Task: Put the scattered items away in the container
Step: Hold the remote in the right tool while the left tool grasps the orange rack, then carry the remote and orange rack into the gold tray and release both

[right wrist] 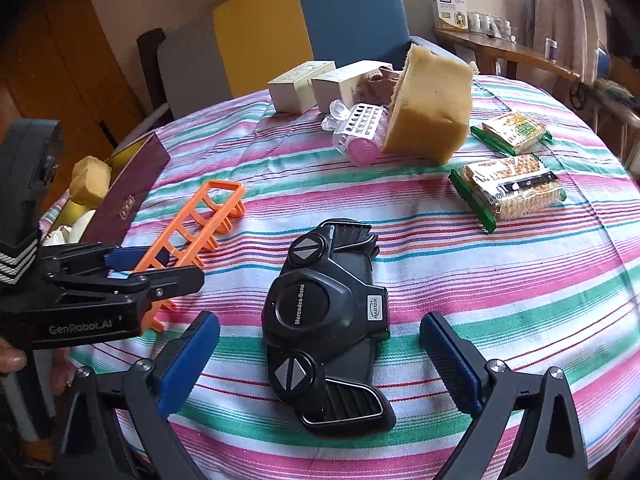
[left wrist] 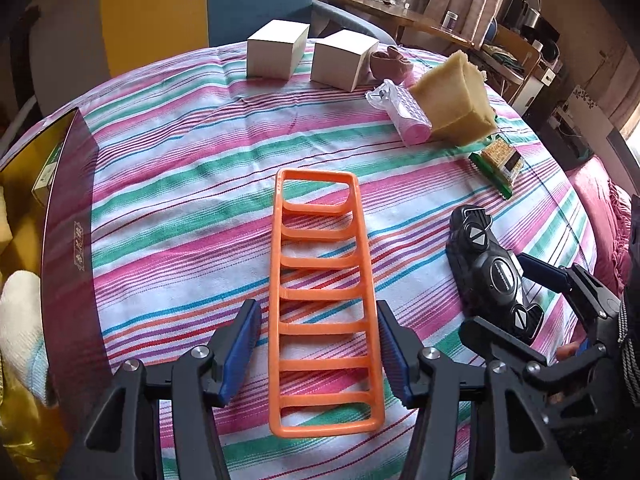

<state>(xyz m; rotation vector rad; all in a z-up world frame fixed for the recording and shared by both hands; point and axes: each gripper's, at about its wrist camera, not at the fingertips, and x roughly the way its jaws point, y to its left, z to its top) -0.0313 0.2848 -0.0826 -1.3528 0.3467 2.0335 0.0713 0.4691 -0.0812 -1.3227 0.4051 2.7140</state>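
On the round table with a pink, green and white striped cloth [left wrist: 192, 128] lies a flat orange plastic rack with ladder-like rungs [left wrist: 320, 300]. The left gripper [left wrist: 318, 354] is low over it, its blue-padded fingers spread wide, one on each side of the rack's long rails; the pads are just beside the rails, and I cannot tell if they touch. The right gripper [right wrist: 320, 364] is also spread wide, with a black plastic toy-car remote controller with arrow buttons [right wrist: 324, 332] lying between its fingers, not pinched.

At the left edge of the table stands the dark red box with a gold inside [left wrist: 68, 240], the container; some pale and yellow soft things are already in it. Farther back on the cloth are two small white cardboard boxes [left wrist: 278, 50], a clear plastic pack with a pink roll [left wrist: 404, 114], a big yellow sponge block [left wrist: 456, 100] touching this pack, and two green-edged packets of crackers [right wrist: 508, 188], all well apart from the container.
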